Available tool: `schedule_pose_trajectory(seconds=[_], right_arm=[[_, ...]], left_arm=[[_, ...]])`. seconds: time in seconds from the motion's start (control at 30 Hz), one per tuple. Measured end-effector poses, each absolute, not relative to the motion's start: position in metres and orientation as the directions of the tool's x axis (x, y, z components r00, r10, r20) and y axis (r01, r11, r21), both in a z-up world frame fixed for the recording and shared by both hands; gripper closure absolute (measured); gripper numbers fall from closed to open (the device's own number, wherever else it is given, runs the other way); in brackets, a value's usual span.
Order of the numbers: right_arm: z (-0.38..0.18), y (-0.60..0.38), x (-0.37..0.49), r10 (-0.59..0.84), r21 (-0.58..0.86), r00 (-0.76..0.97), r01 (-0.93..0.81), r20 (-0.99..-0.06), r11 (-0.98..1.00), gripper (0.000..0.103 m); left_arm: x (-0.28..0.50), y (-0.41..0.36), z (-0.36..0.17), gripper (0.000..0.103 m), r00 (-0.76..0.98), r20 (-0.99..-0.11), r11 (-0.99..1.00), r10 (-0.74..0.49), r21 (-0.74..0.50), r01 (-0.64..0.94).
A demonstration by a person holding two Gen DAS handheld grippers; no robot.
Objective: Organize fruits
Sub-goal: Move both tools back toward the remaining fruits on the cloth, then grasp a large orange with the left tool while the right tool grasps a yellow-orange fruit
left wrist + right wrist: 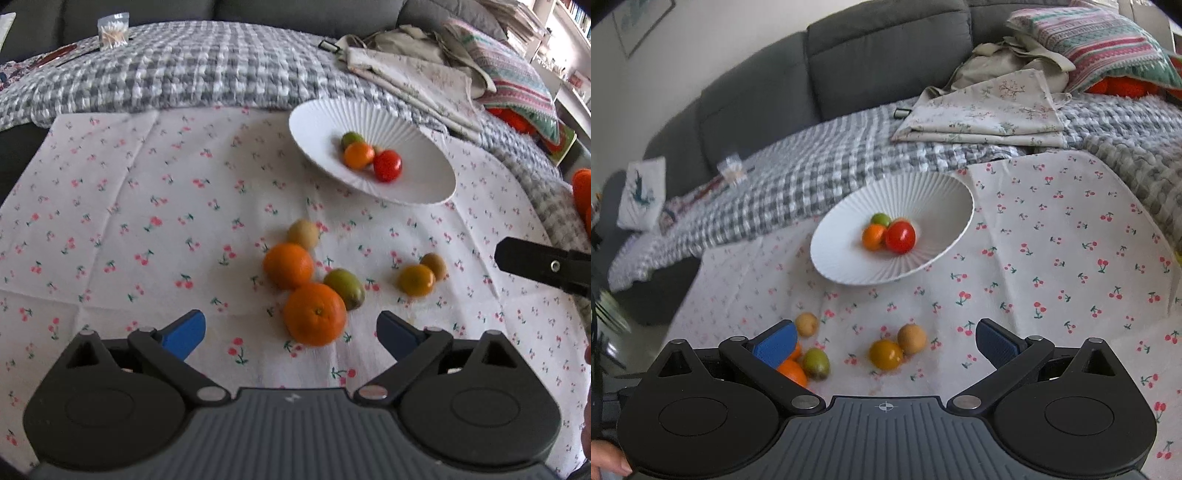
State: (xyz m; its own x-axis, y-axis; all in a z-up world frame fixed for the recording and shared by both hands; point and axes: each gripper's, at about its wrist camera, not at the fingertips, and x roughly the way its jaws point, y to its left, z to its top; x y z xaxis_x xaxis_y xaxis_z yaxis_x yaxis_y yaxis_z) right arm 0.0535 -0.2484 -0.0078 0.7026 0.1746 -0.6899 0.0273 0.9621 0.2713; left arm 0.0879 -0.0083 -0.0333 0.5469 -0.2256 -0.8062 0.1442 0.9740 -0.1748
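A white ribbed bowl on the cherry-print cloth holds a red tomato, a small orange and a green fruit. Loose on the cloth lie two oranges, a green fruit, a tan fruit, a yellow-orange fruit and a brown one. My left gripper is open, just before the near orange. My right gripper is open above the yellow-orange fruit.
The cherry-print cloth lies on a grey checked blanket. Folded floral cloths and a striped pillow lie at the back right. A bag of cotton swabs sits at the back left.
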Motion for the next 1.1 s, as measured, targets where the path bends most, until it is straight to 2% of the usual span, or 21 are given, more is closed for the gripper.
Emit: schedule_pose_trajectory(seconds=[0.07, 0.13, 0.27, 0.37, 0.47, 0.63, 1.1], right_arm=[[-0.01, -0.247, 0.055, 0.172, 0.262, 0.695, 0.024, -0.698, 0.965, 0.0], [-0.012, -0.246, 0.055, 0.171, 0.259, 0.69, 0.026, -0.704, 0.966, 0.0], [-0.014, -0.245, 0.056, 0.172, 0.256, 0.681, 0.023, -0.712, 0.966, 0.0], [-0.015, -0.244, 0.056, 0.177, 0.257, 0.679, 0.018, -0.712, 0.966, 0.0], [-0.015, -0.244, 0.056, 0.181, 0.26, 0.679, 0.015, -0.712, 0.965, 0.0], [-0.016, -0.244, 0.057, 0.177, 0.259, 0.676, 0.021, -0.715, 0.966, 0.0], [-0.018, -0.245, 0.059, 0.174, 0.255, 0.671, 0.024, -0.721, 0.967, 0.0]], left_arm=[[0.088, -0.011, -0.037, 0.008, 0.542, -0.809, 0.973, -0.229, -0.178, 0.146], [0.089, -0.012, -0.04, 0.016, 0.538, -0.811, 0.973, -0.228, -0.173, 0.152], [0.091, -0.017, -0.046, 0.024, 0.522, -0.826, 0.976, -0.212, -0.15, 0.158], [0.092, -0.019, -0.05, 0.034, 0.521, -0.832, 0.979, -0.194, -0.131, 0.156], [0.093, -0.019, -0.052, 0.038, 0.52, -0.829, 0.977, -0.204, -0.141, 0.16], [0.091, -0.024, -0.049, 0.065, 0.525, -0.815, 0.966, -0.244, -0.156, 0.206], [0.089, -0.023, -0.045, 0.066, 0.523, -0.813, 0.964, -0.253, -0.167, 0.208]])
